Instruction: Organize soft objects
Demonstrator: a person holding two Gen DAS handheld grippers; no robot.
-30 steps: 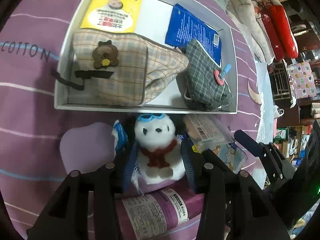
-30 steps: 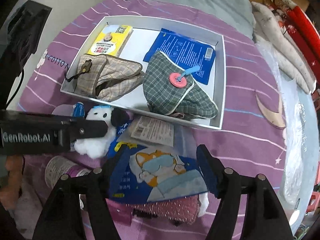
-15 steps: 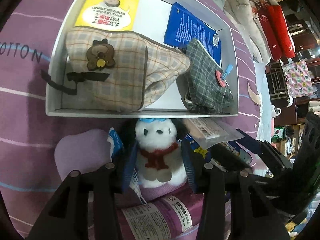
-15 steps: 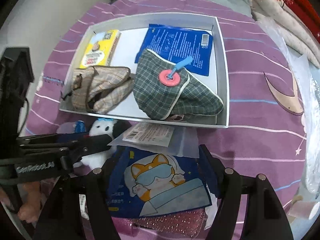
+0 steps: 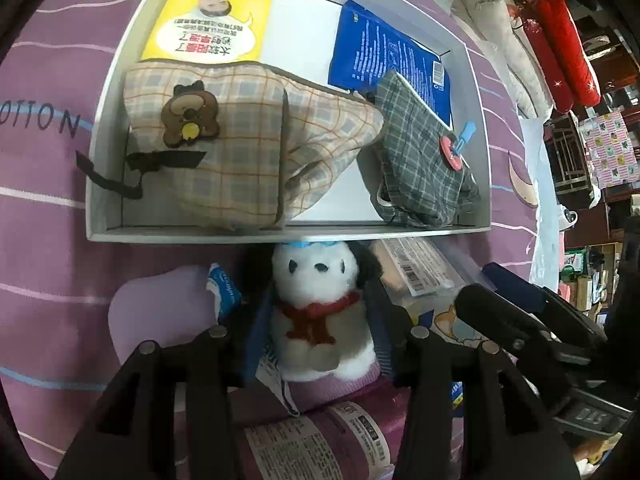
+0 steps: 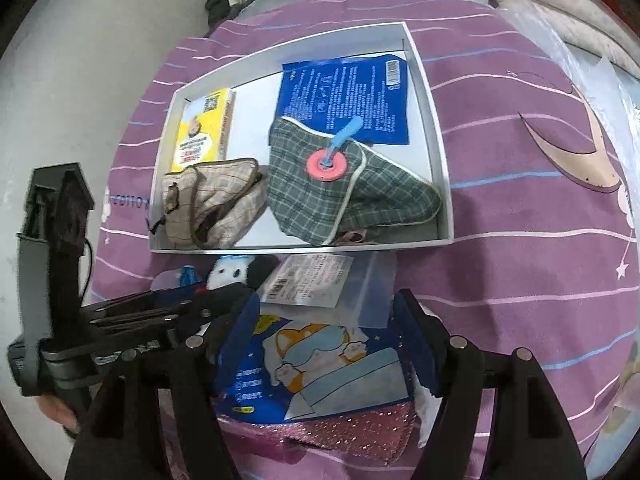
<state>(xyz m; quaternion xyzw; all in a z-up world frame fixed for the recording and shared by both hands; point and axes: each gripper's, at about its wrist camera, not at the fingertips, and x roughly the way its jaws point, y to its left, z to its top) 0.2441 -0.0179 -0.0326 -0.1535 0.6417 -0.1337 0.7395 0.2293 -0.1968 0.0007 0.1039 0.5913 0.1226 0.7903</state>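
The white plush dog with the red scarf lies on the purple bedspread, just in front of the white tray, between the jaws of my left gripper. They are opening, its blue pads at the toy's flanks. My right gripper has jaws spread wide, straddling the blue cat-print packet without clearly pinching it. The tray holds a beige plaid pouch, a green plaid pouch, a yellow booklet and a blue packet.
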